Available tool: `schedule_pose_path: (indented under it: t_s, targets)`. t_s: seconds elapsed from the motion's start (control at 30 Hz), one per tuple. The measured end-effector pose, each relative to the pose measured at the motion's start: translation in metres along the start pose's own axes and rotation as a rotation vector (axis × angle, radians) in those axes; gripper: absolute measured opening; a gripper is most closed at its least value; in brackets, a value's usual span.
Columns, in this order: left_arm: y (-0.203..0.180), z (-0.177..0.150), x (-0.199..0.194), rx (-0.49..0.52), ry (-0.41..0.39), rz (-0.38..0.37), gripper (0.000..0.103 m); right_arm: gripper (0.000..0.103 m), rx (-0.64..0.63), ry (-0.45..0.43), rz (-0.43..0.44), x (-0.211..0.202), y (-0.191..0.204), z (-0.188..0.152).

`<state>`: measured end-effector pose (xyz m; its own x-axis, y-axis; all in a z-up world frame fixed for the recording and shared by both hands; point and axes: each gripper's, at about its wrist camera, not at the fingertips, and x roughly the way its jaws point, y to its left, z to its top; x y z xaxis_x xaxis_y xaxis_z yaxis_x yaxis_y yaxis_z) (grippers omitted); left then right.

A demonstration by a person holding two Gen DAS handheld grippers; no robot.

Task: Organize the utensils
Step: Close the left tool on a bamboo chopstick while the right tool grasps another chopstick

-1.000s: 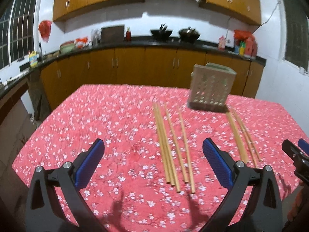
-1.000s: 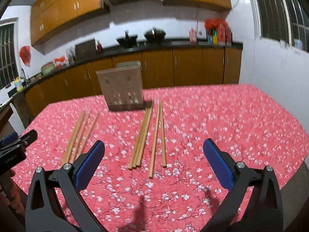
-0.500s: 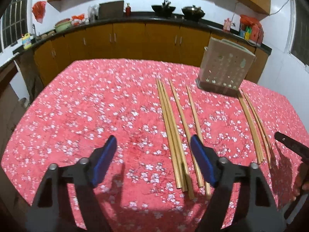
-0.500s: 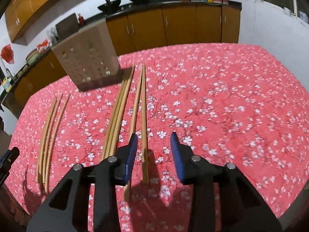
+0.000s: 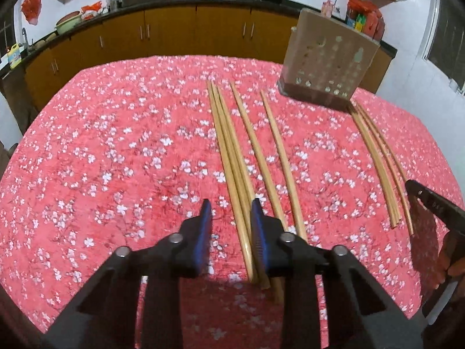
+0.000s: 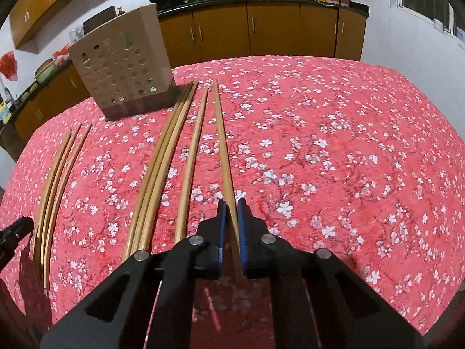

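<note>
Chopsticks lie in loose groups on the counter (image 5: 101,151), which is covered with a red floral cloth; none appears in the perforated holder (image 6: 122,67) standing at the far side, though its interior is not visible. Judged from this layout, sorting is at an early stage.

Right claw (image 6: 231,215): fingers drawn together and clamped on the near end of a single chopstick (image 6: 222,145), the rightmost of the middle group. The stick runs forward from the claw toward the holder and appears to rest on the cloth.

Left claw (image 5: 229,212): jaws narrowed but with a gap remaining. They straddle the near ends of a bundle of three chopsticks (image 5: 229,151). Contact with both pads is not confirmed, so this grasp is judged incomplete.

Remaining items: one loose chopstick (image 6: 191,157) between the bundle and the gripped stick, and a separate outer group (image 6: 55,168) well apart, on the holder's other side in the right view.

Remaining work: complete the left grasp, lift, transfer to the holder, then collect the other sticks.
</note>
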<state>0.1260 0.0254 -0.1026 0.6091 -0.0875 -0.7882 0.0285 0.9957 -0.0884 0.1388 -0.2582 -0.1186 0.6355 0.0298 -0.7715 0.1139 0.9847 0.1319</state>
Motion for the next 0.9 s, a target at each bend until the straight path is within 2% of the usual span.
schedule_pose_path:
  t_s: [0.17,0.3,0.5,0.57,0.83,0.9]
  targets:
    - [0.005,0.002,0.005,-0.002,0.012,0.013,0.022,0.009,-0.001,-0.010,-0.016,0.001,0.000,0.001]
    - [0.006,0.011,0.017,0.040,0.025,0.063,0.016,0.009,0.010,-0.011,-0.031,0.004,-0.003,0.005]
    - [0.011,0.029,0.033,0.071,0.008,0.092,0.016,0.009,0.013,-0.017,-0.043,0.008,-0.008,0.011]
    - [0.015,0.034,0.035,0.056,0.017,0.081,0.016,0.009,0.020,-0.013,-0.031,0.007,-0.008,0.011]
    - [0.017,0.018,0.020,0.052,-0.002,0.057,0.016,0.009,0.014,-0.023,-0.020,0.004,-0.009,0.005]
    - [0.016,0.017,0.020,0.054,-0.010,0.071,0.013,0.009,0.013,-0.023,-0.019,0.004,-0.009,0.005]
